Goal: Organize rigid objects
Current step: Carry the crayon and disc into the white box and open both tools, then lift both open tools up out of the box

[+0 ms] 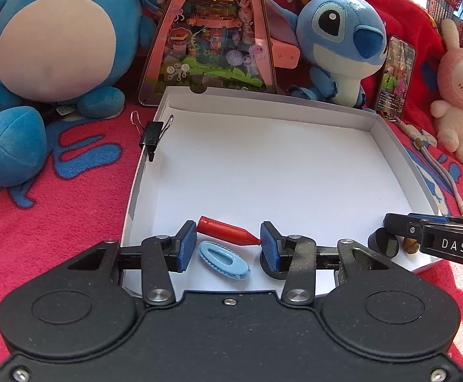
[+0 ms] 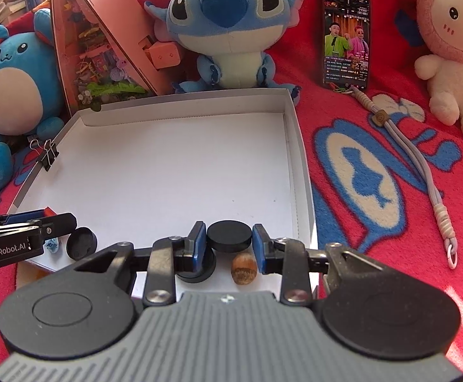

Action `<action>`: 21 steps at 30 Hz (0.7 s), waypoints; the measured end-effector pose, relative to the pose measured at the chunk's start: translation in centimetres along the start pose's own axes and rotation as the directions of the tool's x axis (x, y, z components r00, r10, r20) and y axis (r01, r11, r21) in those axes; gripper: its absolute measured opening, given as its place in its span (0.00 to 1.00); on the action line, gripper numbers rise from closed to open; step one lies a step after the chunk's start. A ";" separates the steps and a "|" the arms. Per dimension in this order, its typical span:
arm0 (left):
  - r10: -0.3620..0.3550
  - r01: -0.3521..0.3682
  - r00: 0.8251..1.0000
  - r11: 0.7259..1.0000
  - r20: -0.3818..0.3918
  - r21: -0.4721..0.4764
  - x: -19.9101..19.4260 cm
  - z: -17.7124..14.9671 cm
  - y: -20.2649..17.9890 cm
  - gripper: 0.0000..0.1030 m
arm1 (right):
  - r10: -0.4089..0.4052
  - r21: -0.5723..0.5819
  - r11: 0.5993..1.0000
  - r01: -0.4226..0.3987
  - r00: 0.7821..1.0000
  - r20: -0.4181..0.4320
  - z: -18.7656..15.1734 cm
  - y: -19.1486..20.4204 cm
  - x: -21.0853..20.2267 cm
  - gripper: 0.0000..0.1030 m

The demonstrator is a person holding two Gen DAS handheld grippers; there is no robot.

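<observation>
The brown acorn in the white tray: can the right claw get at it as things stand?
Probably not at once. The right claw is shut on a black disc, so its jaws are full. The acorn lies uncovered just below them in the tray.

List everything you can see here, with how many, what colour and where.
box: one, white, open, on blanket
cap: one, red, gripped end to end in left claw
oval clip: one, light blue, in box under cap
held disc: one, black, in right claw
loose discs: two, black, box's near edge
nut: one, brown, in box by right claw
binder clip: one, black, on box's left wall
plush toys: three, two blue, one pink, behind box
toy pack: one, pink, behind box
phone: one, screen lit, propped upright
lanyard: one, grey, on blanket
blanket: one, red
left claw: black, blue pads
right claw: black, blue pads
</observation>
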State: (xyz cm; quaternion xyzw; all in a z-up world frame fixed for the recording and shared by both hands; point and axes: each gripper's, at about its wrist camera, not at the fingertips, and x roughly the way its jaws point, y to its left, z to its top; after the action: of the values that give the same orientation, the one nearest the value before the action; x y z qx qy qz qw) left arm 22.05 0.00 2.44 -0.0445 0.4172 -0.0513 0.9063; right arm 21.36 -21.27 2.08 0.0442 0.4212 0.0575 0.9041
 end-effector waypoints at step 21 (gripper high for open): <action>-0.088 0.053 0.979 0.981 0.182 0.189 -8.3 -4.8 -2.0 0.77 | 0.112 -0.075 0.992 -0.101 0.982 0.154 -3.6 -0.6 -6.3 0.71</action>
State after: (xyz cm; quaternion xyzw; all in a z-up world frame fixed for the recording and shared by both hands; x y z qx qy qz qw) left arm 12.93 -1.04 5.79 0.0193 0.3208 -0.1171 0.9397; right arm 14.63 -22.64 4.51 0.0410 0.3431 0.1160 0.9312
